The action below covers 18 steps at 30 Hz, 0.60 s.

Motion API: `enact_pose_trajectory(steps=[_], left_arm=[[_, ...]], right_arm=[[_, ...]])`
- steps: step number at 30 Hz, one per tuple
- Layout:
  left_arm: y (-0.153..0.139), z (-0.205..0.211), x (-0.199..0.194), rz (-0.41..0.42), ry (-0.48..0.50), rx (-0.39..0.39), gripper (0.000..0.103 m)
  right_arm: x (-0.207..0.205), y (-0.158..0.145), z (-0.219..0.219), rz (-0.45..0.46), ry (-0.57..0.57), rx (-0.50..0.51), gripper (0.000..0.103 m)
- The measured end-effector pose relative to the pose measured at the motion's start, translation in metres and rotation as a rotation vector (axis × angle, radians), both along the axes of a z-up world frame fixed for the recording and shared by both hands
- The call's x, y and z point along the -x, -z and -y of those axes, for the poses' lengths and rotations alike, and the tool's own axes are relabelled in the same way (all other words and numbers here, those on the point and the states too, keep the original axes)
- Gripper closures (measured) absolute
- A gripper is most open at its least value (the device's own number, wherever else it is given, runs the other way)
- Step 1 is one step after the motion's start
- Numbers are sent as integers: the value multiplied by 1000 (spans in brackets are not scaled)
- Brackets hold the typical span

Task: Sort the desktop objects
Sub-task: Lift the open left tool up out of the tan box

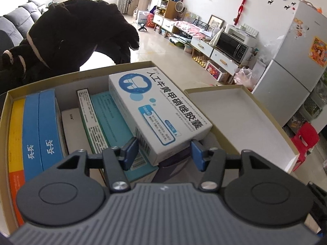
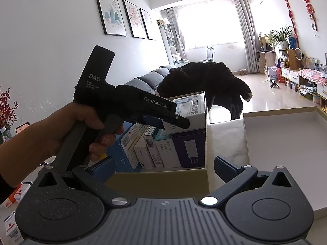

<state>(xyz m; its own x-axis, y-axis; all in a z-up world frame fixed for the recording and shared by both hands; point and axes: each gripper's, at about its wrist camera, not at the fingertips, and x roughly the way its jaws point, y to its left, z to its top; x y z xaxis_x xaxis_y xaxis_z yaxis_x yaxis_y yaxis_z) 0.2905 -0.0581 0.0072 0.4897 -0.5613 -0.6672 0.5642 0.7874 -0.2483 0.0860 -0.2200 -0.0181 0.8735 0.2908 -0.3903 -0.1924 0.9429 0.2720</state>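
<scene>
My left gripper point(image 1: 164, 153) is shut on the near end of a white and blue medicine box point(image 1: 157, 112), held tilted over the cardboard box point(image 1: 8, 100). Inside stand blue and yellow boxes point(image 1: 40, 126), a teal box point(image 1: 116, 130), a white box point(image 1: 71, 128) and a dark purple box point(image 2: 190, 149). In the right wrist view the left gripper point(image 2: 179, 120) grips the medicine box point(image 2: 194, 110) above the box's right end. My right gripper point(image 2: 163, 169) is open and empty, just in front of the cardboard box's near wall point(image 2: 159, 179).
The box lid point(image 1: 239, 118) lies upside down to the right of the box; it also shows in the right wrist view point(image 2: 286, 143). Small medicine boxes point(image 2: 18, 194) lie on the table at the left. A big black plush toy point(image 1: 71, 34) sits behind the box.
</scene>
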Motion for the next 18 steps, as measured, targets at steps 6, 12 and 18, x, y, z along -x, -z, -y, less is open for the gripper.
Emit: enact_pose_trajectory(steps=[6, 12, 18], left_arm=[[1, 0, -7, -34, -34, 14, 48], [3, 1, -14, -66, -58, 30, 45], [-1, -5, -10, -81, -73, 53, 37]], right_arm=[[1, 1, -4, -2, -5, 4, 0], [4, -1, -6, -3, -2, 14, 0], [8, -5, -5, 4, 12, 17, 0]])
